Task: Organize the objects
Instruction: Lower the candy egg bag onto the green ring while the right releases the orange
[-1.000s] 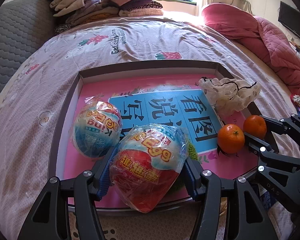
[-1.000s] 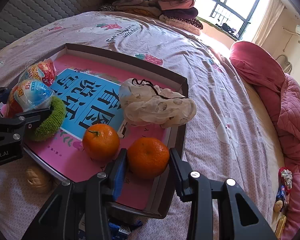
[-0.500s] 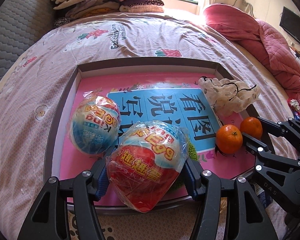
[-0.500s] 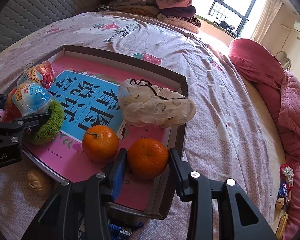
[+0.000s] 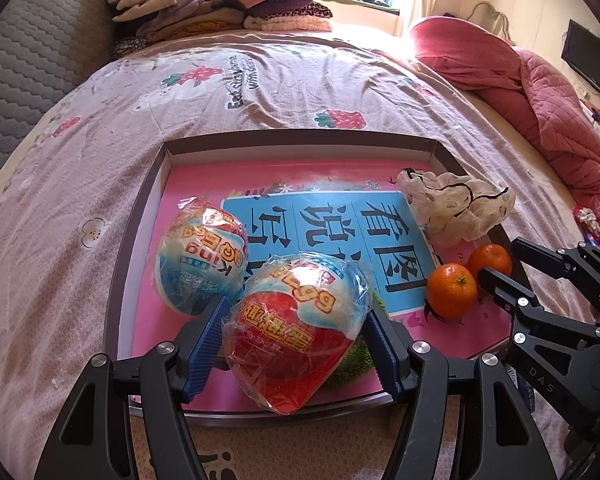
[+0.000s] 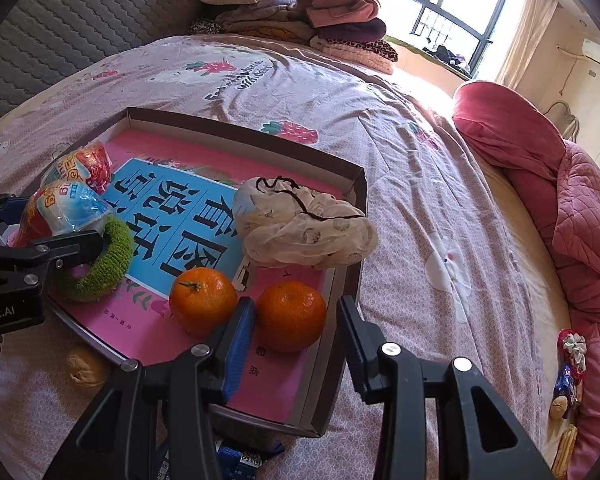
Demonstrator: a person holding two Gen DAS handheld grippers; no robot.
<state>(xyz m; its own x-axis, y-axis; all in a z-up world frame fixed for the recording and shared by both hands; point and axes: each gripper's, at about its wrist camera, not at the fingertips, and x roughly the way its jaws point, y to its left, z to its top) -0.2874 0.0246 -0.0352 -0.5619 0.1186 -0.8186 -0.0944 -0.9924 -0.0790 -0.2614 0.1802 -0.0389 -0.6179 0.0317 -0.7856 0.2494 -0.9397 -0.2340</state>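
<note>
Your left gripper [image 5: 296,344] holds the red toy egg [image 5: 296,328] at the tray's [image 5: 300,144] near edge; your right gripper [image 6: 296,332] brackets, slightly wide, 1 tangerine [image 6: 291,317] near the tray's right corner. Snacks [image 6: 568,364] on the bed remain.

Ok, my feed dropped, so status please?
Left tool straddles red egg, grip unclear. Right tool open around orange. Second orange and tray wall crowd it.
</note>
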